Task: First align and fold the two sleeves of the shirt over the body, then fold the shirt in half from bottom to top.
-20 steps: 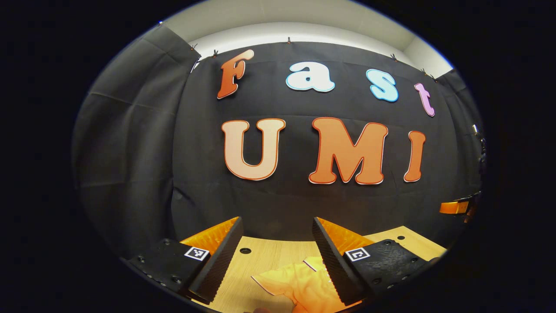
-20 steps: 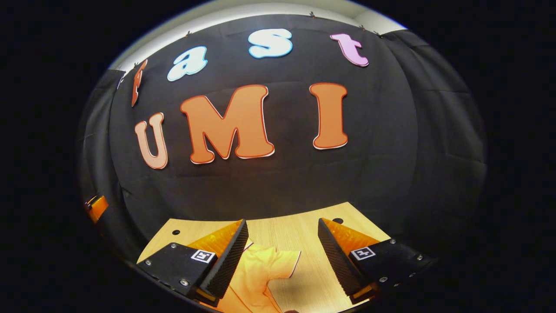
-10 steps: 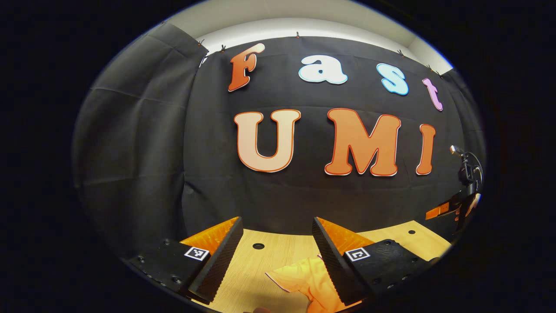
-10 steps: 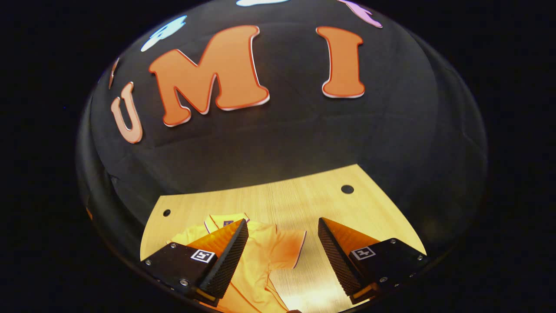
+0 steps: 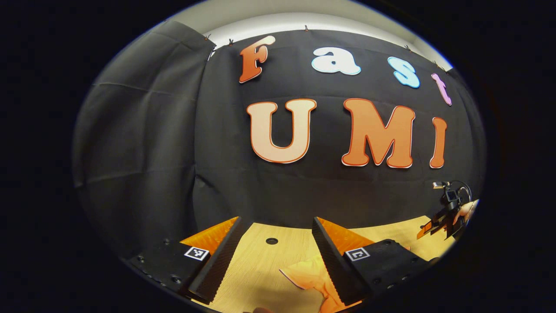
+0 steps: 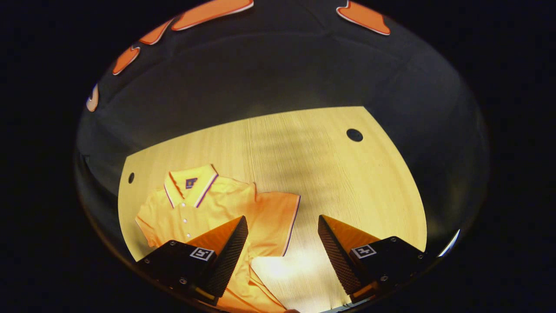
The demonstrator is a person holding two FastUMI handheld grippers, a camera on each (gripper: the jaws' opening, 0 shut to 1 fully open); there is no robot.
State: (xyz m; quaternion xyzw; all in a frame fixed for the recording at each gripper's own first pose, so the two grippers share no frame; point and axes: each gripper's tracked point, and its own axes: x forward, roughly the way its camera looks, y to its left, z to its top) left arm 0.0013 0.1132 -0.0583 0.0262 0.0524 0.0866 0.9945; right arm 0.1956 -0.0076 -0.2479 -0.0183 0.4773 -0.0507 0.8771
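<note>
While the orange shirt [image 6: 204, 208] lies flat on the bench [image 6: 339, 174], both grippers, left [image 5: 273, 256] and right [image 6: 282, 256], hover with fingers wide apart, holding nothing.

Light wooden table [image 6: 330, 182] with round holes [image 6: 354, 134]; black cloth wall [image 5: 143, 143] behind, clipped along the top.

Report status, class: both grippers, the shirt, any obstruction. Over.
Left gripper open, right gripper open, both above the table. Shirt flat, sleeves unfolded. Nothing blocking.
</note>
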